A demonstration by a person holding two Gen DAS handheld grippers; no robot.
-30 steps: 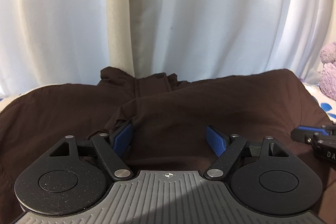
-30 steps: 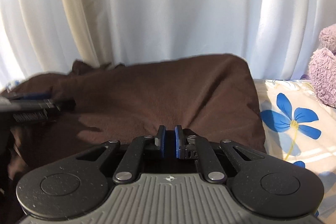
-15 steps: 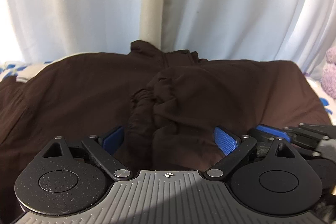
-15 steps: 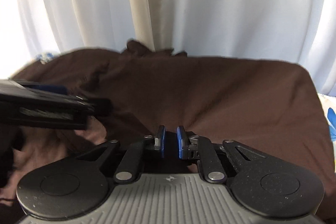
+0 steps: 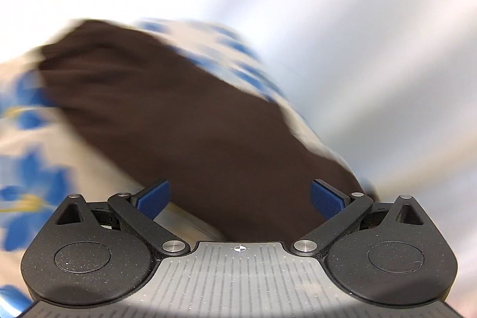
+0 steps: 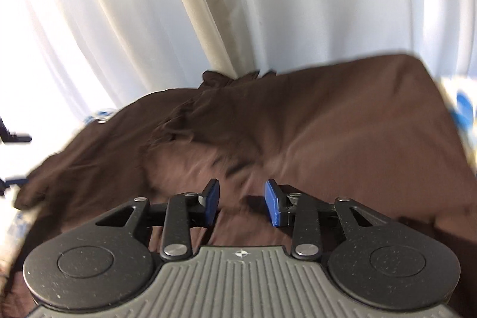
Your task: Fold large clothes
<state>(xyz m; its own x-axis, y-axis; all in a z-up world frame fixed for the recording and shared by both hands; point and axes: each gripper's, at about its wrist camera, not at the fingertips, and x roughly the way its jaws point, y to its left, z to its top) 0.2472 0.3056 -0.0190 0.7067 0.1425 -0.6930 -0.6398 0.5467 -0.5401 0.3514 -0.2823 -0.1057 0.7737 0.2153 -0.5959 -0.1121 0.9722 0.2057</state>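
Observation:
A large dark brown garment [image 6: 298, 133] lies spread on a bed with a floral sheet, with a bunched fold [image 6: 179, 124] near its middle. My right gripper [image 6: 242, 206] is open and empty just above the cloth. In the left wrist view, which is motion-blurred, a long brown part of the garment [image 5: 184, 115] runs away over the sheet. My left gripper [image 5: 240, 200] is wide open and empty over its near end.
White and beige curtains [image 6: 208, 20] hang behind the bed. The cream sheet with blue flowers [image 5: 32, 178] shows to the left of the cloth and at the right edge [image 6: 462, 106]. A dark object [image 6: 12, 136] sits at the far left.
My right gripper has opened and let go of the cloth. My left gripper has swung fast to the left, now over a brown part lying on the floral sheet.

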